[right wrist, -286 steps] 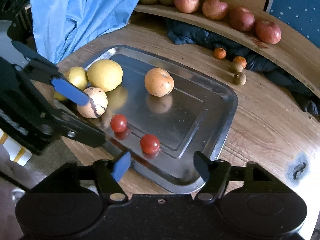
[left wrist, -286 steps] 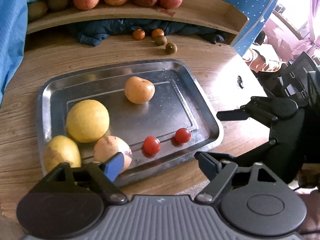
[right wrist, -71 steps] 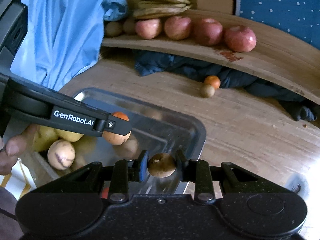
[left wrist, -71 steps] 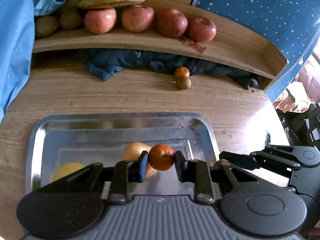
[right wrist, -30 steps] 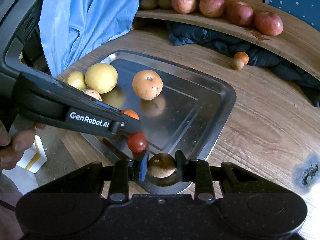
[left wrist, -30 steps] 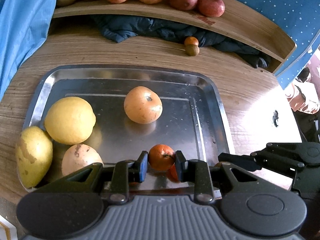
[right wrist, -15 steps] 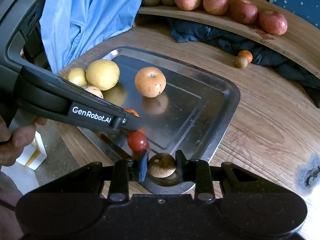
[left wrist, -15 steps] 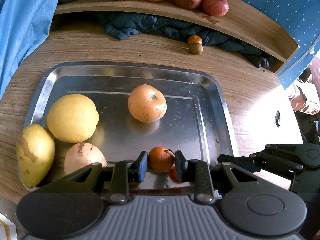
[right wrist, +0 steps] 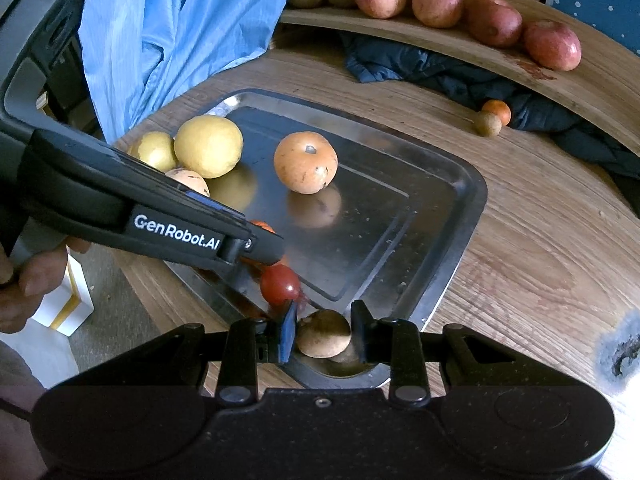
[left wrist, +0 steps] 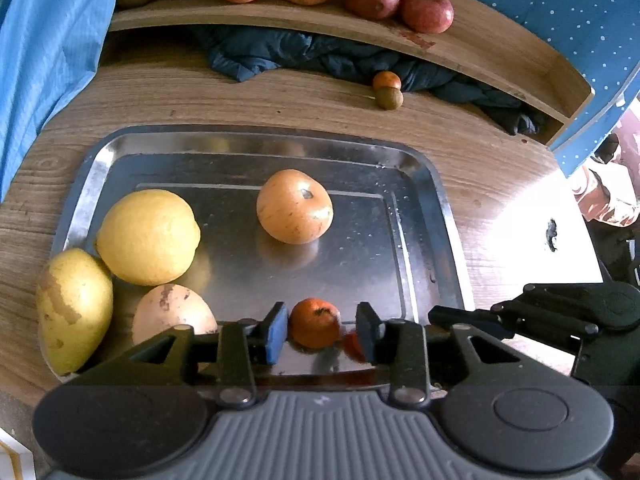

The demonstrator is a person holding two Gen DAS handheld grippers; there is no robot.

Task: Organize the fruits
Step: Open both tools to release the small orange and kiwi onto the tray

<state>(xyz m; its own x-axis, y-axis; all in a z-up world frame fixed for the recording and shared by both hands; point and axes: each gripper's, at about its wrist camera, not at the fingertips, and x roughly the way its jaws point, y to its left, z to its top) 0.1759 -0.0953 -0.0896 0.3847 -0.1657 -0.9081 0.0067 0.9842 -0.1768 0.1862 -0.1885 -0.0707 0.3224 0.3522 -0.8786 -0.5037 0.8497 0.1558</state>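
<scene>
A steel tray [left wrist: 442, 204] on the wooden table holds a big yellow fruit [left wrist: 148, 236], a yellow pear-like fruit [left wrist: 74, 308], a pale fruit [left wrist: 172, 316] and a tan-orange round fruit [left wrist: 295, 206]. A small orange [left wrist: 316, 328] rests on the tray's near part between the pads of my left gripper [left wrist: 322, 330]. Its jaws are opening, with a gap showing beside the fruit. A cherry tomato [right wrist: 280, 284] lies just right of it. My right gripper [right wrist: 323, 334] is shut on a small brown fruit [right wrist: 324, 338] low over the tray's near corner [right wrist: 384, 372].
One more small orange [left wrist: 386, 80] and a brown fruit [left wrist: 389, 98] lie on the table by a dark blue cloth [left wrist: 280, 52]. A raised wooden shelf [left wrist: 480, 52] carries several red apples. Blue fabric [right wrist: 168, 28] hangs at the left. A hand [right wrist: 24, 284] holds the left gripper.
The left jaws have spread apart off the small orange, which now sits on the tray. The right gripper keeps the brown fruit in the same place.
</scene>
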